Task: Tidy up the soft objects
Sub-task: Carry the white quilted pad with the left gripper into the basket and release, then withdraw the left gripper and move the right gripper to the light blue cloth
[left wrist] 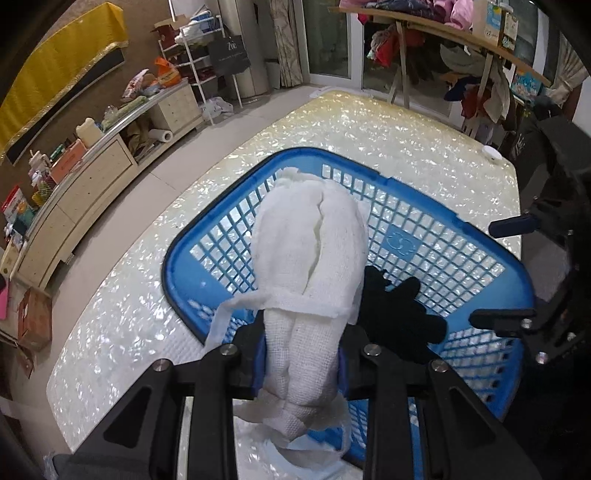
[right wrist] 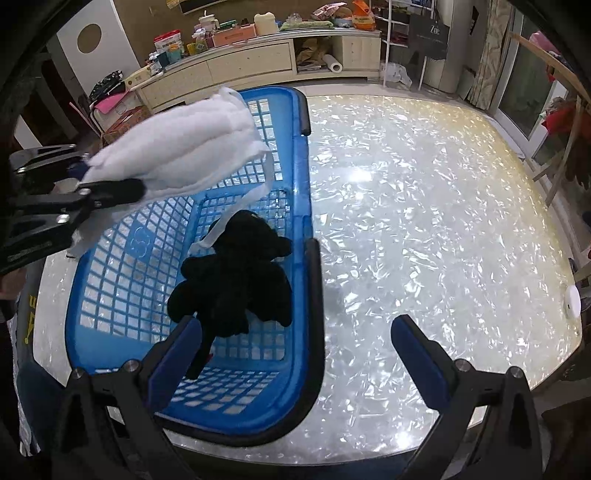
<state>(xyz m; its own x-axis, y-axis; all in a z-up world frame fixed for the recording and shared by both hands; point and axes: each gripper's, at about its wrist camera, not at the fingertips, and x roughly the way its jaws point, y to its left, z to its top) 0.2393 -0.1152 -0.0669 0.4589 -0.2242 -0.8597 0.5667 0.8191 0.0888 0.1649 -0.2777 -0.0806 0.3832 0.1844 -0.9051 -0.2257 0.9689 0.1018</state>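
Left tool [left wrist: 301,363] is clamped around a white gauze cloth [left wrist: 314,258], holding it in the air over a blue plastic basket [left wrist: 207,236]; the cloth sticks out forward past the tool's tips, with a loose strip trailing down. Right tool [right wrist: 295,343] hangs at the basket's near edge with its jaws spread wide and nothing between them, one finger over the basket, the other over bare table. A black glove [right wrist: 236,280] lies inside the basket on its lattice floor. The basket sits on a table [right wrist: 424,221] with a glossy, pearly, shell-patterned top. A small white round object [right wrist: 572,301] rests near the table's edge. Beyond stand a cream cabinet [right wrist: 251,62] crowded with clutter and a wooden rack [left wrist: 443,33] piled with clothes.
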